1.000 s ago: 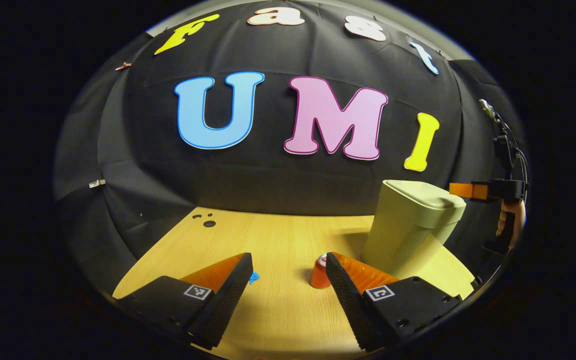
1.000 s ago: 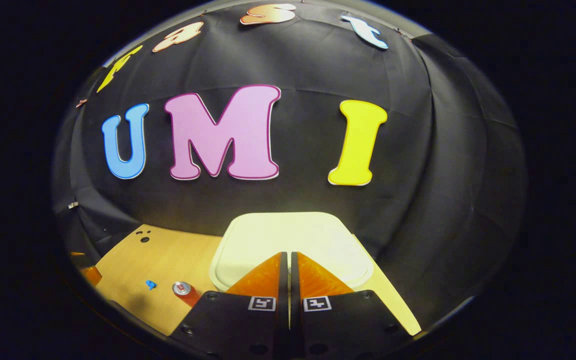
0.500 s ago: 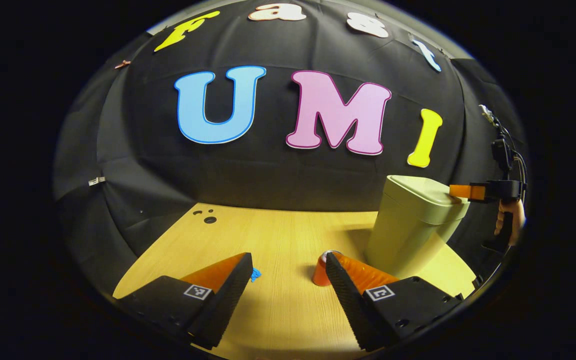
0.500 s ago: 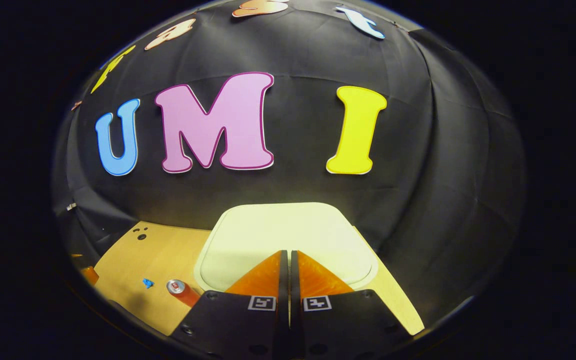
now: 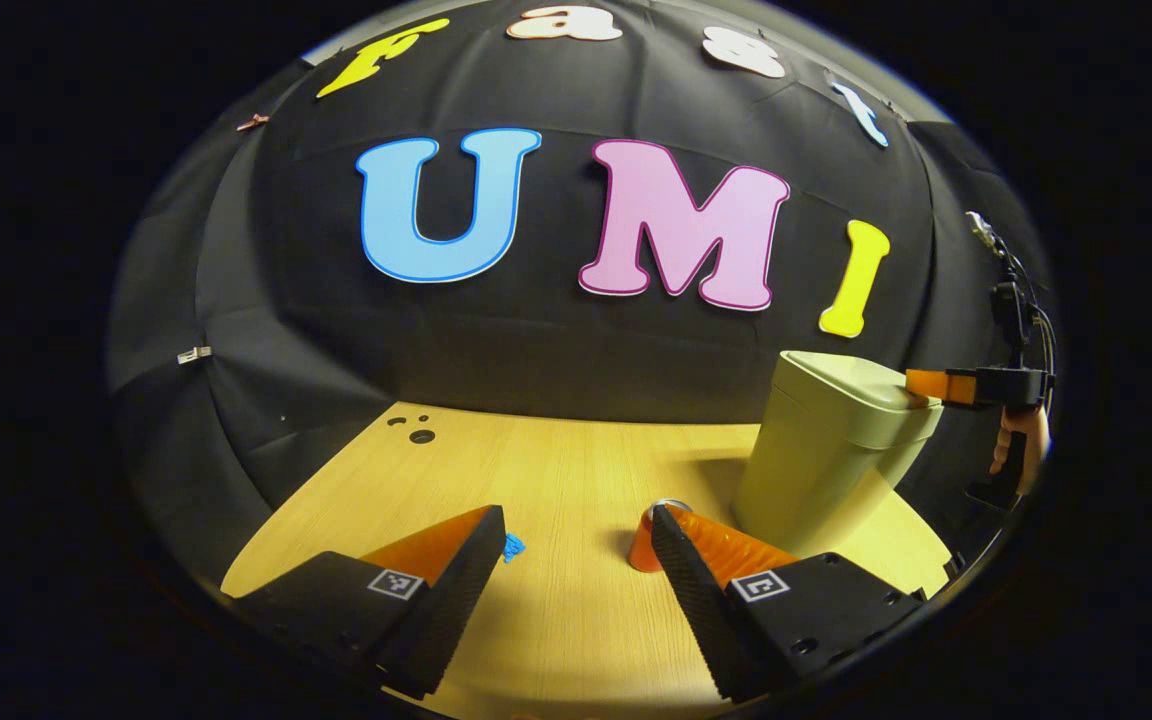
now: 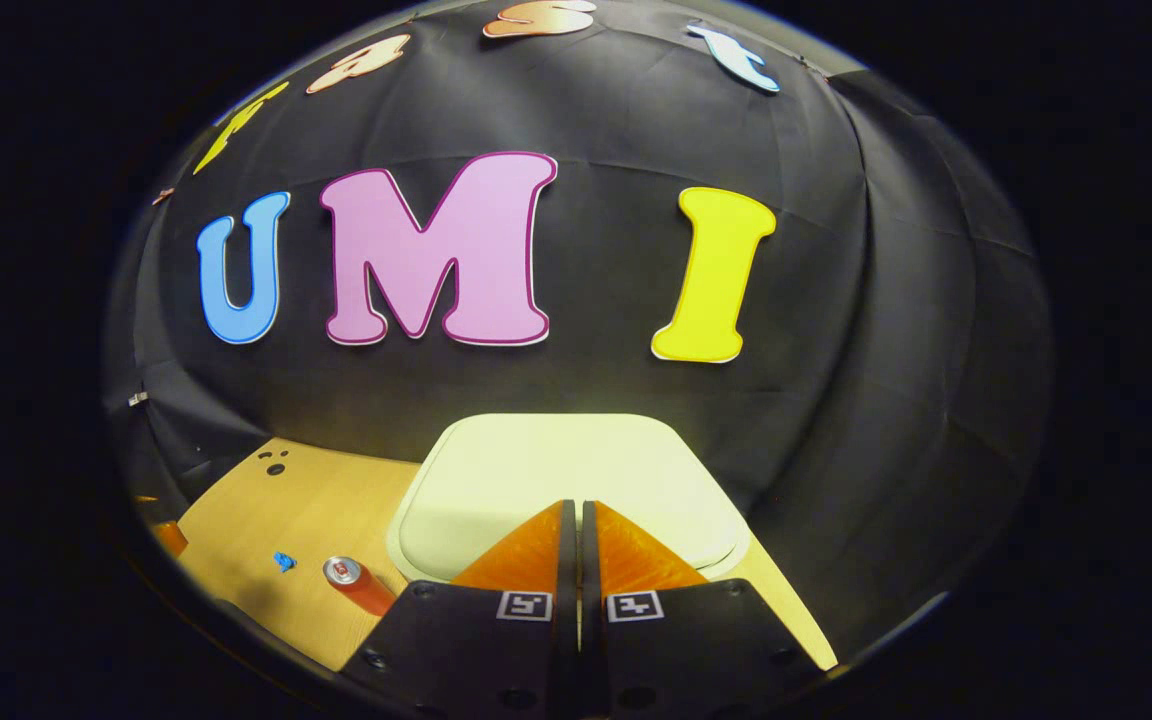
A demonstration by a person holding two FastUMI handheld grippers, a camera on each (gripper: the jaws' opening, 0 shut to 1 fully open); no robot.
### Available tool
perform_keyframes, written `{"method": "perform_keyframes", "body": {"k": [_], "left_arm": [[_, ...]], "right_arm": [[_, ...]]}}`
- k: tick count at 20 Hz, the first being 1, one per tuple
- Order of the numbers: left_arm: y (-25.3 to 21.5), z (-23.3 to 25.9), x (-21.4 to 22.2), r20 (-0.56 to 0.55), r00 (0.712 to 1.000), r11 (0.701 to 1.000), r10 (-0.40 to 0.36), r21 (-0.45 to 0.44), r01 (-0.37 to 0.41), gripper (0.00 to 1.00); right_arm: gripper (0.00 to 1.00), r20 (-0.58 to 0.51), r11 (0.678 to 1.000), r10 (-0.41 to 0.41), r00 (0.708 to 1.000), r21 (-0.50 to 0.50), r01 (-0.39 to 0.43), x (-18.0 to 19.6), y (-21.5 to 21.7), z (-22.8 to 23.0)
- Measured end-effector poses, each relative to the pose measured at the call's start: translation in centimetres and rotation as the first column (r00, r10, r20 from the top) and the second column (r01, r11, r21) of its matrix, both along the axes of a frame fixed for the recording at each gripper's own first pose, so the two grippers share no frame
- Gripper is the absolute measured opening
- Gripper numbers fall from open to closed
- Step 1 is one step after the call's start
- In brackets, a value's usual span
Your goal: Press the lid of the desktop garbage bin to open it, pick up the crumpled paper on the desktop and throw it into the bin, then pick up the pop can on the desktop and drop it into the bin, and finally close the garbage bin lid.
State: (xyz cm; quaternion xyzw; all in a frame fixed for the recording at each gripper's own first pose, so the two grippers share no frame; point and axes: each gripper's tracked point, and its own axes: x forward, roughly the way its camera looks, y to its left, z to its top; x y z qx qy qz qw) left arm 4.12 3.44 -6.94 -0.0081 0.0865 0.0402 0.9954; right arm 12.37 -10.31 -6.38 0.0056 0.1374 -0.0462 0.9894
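Observation:
A pale green bin (image 5: 816, 460) stands at the right of the wooden table (image 5: 556, 470) with its lid (image 6: 566, 470) closed. My right gripper (image 6: 573, 507) is shut with nothing in it, its tips over the near part of the lid. In the left gripper view the right gripper (image 5: 926, 383) reaches the lid's edge; I cannot tell if it touches. My left gripper (image 5: 576, 520) is open and low over the table. The red pop can (image 5: 642, 542) stands just behind its right finger. A small blue crumpled paper (image 5: 512, 546) lies by its left finger.
In the right gripper view the pop can (image 6: 356, 583) and the blue paper (image 6: 283, 561) lie left of the bin on the table (image 6: 316, 500). A hand (image 5: 1021, 445) holds the right gripper. Small holes (image 5: 421, 436) mark the table's far left corner.
The right gripper stays shut over the lid with only slight shifts, and the lid remains closed. The left gripper's view has drifted a little; the can and paper have not moved.

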Motion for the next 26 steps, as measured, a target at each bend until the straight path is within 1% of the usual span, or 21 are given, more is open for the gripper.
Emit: {"method": "perform_keyframes", "body": {"k": [2, 4, 5, 6, 9, 15, 18, 26], "left_arm": [[0.4, -0.1, -0.1, 0.006, 1.000, 1.000, 0.001, -0.002, -0.001, 0.96], [1.0, -0.3, -0.5, 0.007, 1.000, 1.000, 0.008, -0.012, -0.008, 0.96], [1.3, -0.5, -0.6, 0.004, 1.000, 1.000, 0.010, -0.019, -0.010, 0.96], [1.5, -0.8, -0.8, -0.001, 1.000, 1.000, 0.012, -0.025, -0.012, 0.96], [2.3, -1.6, -1.3, -0.013, 1.000, 1.000, 0.010, -0.029, -0.010, 0.96], [5.1, -2.2, -1.7, -0.021, 1.000, 1.000, 0.011, 0.001, -0.011, 0.96], [6.5, -2.4, -1.0, -0.024, 1.000, 1.000, 0.013, 0.015, -0.012, 0.96], [8.9, -5.6, 2.4, -0.074, 0.997, 1.000, 0.015, 0.004, -0.015, 0.96]], "right_arm": [[0.05, 0.004, 0.999, -0.026, 1.000, 0.022, 0.026, -0.7, -0.3, 0.6], [0.05, 0.040, 0.999, -0.040, 0.998, 0.027, 0.039, -1.6, -0.4, 2.0], [0.08, 0.063, 0.999, -0.042, 0.997, 0.020, 0.041, -2.3, -0.3, 3.0], [0.05, 0.078, 0.999, -0.044, 0.996, 0.014, 0.043, -2.8, -0.2, 3.5], [0.05, 0.098, 0.999, -0.045, 0.994, 0.013, 0.044, -4.4, 0.6, 4.5], [0.05, 0.070, 0.998, -0.050, 0.996, 0.038, 0.048, -7.1, 2.0, 3.7], [0.05, 0.053, 0.998, -0.046, 0.998, 0.043, 0.044, -8.2, 2.8, 3.0], [0.05, -0.003, 0.999, 0.024, 1.000, 0.030, -0.024, -9.8, 5.5, 0.8]]}}
